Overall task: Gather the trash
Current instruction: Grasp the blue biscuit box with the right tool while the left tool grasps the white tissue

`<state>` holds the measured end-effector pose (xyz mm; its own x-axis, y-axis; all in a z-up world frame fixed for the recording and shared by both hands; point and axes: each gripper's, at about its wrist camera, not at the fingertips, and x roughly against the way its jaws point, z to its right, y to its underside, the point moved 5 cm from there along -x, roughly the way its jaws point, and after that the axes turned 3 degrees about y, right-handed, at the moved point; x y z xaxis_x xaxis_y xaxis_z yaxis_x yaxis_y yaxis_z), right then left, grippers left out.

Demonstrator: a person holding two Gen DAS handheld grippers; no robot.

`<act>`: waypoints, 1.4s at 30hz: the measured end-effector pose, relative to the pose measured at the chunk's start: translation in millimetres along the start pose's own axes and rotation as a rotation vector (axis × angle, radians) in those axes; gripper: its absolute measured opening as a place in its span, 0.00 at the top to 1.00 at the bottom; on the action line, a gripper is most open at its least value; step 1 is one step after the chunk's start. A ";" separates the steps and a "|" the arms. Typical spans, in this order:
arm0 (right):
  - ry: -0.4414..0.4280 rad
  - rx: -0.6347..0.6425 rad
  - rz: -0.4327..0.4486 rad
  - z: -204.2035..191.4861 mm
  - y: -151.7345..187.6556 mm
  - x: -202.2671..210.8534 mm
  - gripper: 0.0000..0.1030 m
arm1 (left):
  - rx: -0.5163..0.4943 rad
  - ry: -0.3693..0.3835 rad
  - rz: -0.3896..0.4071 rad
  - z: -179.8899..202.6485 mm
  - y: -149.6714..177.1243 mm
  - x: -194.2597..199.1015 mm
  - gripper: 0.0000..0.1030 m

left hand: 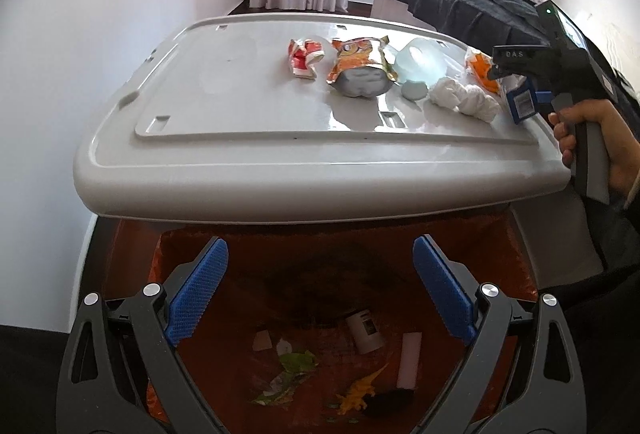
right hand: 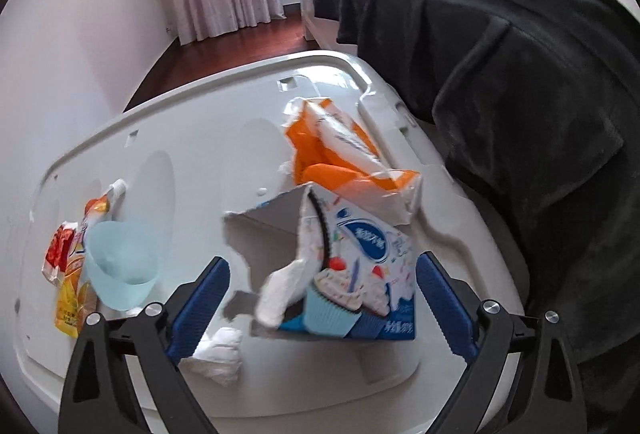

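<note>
Over the white lid [right hand: 200, 161], right gripper [right hand: 322, 298] spread wide w/ torn carton [right hand: 360, 274] between, pads apart.

In the right wrist view, the torn carton [right hand: 352, 274] is blurred, its print unreadable, and it hides part of the orange wrapper [right hand: 320, 149] behind. In the left wrist view, the scraps in the bin [left hand: 132, 254] are too small to name.
</note>
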<state>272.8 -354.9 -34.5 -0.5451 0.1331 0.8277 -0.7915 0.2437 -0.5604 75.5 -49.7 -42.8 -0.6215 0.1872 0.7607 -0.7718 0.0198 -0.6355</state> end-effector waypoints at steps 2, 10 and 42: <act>-0.026 -0.024 -0.014 4.1 -0.1 -4.0 0.10 | -0.019 -0.002 0.001 4.4 1.1 -0.4 0.11; -0.055 -0.048 -0.080 4.6 8.2 -21.2 0.31 | -0.029 0.002 -0.010 7.8 1.2 -5.0 0.11; -0.325 -0.236 0.250 98.0 9.5 136.1 0.32 | 0.301 -0.123 -0.072 153.3 -136.0 -156.8 0.54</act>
<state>164.0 -428.5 70.2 -0.7991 -0.0829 0.5954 -0.5609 0.4593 -0.6888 257.3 -232.3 -55.4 -0.5615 0.0756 0.8240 -0.8078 -0.2659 -0.5261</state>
